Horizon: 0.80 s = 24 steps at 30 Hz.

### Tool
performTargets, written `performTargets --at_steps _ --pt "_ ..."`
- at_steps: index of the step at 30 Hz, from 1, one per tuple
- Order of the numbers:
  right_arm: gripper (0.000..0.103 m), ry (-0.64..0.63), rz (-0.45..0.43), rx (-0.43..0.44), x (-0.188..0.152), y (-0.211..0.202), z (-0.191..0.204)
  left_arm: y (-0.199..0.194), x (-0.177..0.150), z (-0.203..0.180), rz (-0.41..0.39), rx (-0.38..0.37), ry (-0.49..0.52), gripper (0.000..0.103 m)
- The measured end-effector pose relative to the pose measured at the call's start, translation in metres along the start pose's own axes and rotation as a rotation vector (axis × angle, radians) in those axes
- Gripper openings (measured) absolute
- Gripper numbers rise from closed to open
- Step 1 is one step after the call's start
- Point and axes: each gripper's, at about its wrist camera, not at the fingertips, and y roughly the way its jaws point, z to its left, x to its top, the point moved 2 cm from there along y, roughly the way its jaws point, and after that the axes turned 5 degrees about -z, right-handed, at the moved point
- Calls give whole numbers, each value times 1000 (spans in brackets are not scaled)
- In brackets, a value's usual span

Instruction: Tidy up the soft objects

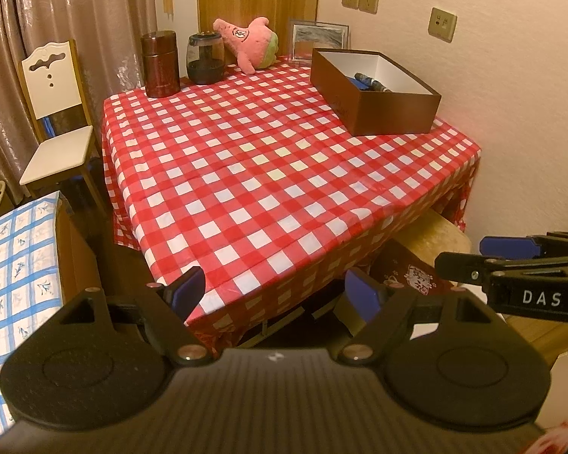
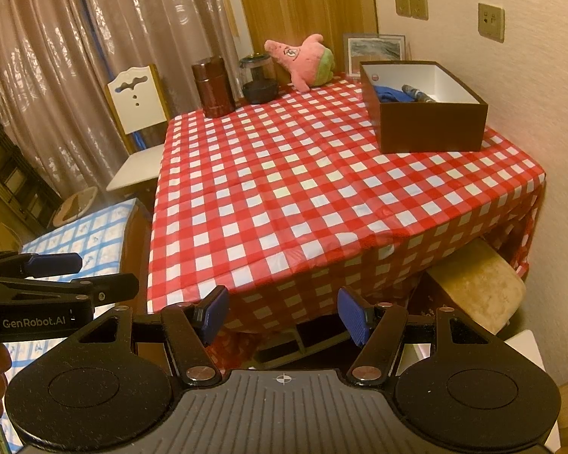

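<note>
- On the desk, under a red-and-white check cloth: plush at the far edge, lying tilted, pink with a green patch.
- Box (brown outside, white inside) sits at the far right corner, open top. Blue cloth and a dark roll lie inside it; can't tell what the roll is.
- Plush and box are apart, with a picture frame leaning on the wall behind the gap.
- Left of the plush: a glass jar with dark contents, then a brown canister, both upright and just beside each other.
- Middle and near part of the cloth carry nothing.
- Left gripper: jaws spread, nothing between the blue pads, held off the near desk edge, angled down.
- Right gripper: jaws spread, nothing between them, same pose, just beside the left one (each shows in the other's view).
- Neither gripper touches the desk or any object.
- Chair stands at the desk's left side by the curtain.
- Stool is tucked under the desk's right end.
- Blue-check surface sits near left; can't tell what it is.
</note>
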Motion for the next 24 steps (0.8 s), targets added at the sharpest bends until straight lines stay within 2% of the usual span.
performTargets --at_steps 24 --pt "64 -2 -4 1 1 -2 1 -1 0 -2 -4 0 1 80"
